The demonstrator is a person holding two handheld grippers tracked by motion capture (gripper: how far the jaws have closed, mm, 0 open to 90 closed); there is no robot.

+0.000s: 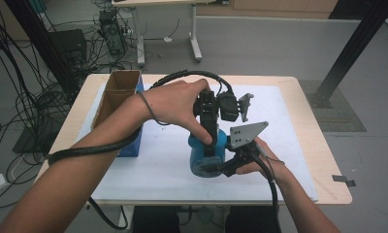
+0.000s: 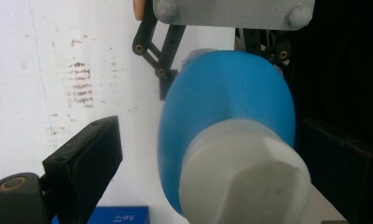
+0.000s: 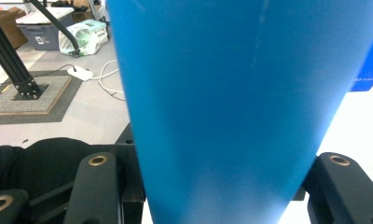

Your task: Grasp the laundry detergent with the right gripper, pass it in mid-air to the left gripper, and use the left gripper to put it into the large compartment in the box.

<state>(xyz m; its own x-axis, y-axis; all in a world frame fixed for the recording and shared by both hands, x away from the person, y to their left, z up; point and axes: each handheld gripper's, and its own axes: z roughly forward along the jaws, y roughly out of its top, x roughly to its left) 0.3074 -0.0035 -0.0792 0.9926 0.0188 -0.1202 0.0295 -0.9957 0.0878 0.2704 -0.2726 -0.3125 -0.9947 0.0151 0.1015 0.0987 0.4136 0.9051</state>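
A blue bottle point(image 1: 198, 148) with a whitish cap point(image 2: 245, 172) stands on the white mat point(image 1: 289, 145) at the table's middle. My right gripper point(image 1: 222, 167) comes in from the right and is shut on the bottle's body point(image 3: 231, 112), one black finger point(image 3: 98, 186) on each side. My left gripper point(image 1: 209, 138) points down over the bottle's top. In the left gripper view its jaws straddle the cap; the left finger point(image 2: 84, 158) stands well clear of it, so this gripper is open. The right gripper's grey plate point(image 2: 231, 14) lies beyond the bottle point(image 2: 226, 93).
An open cardboard box point(image 1: 117, 92) stands at the mat's left edge, with a blue box point(image 1: 134, 145) against it. Cables trail from both grippers. A black frame post point(image 1: 347, 53) rises beyond the table's right corner.
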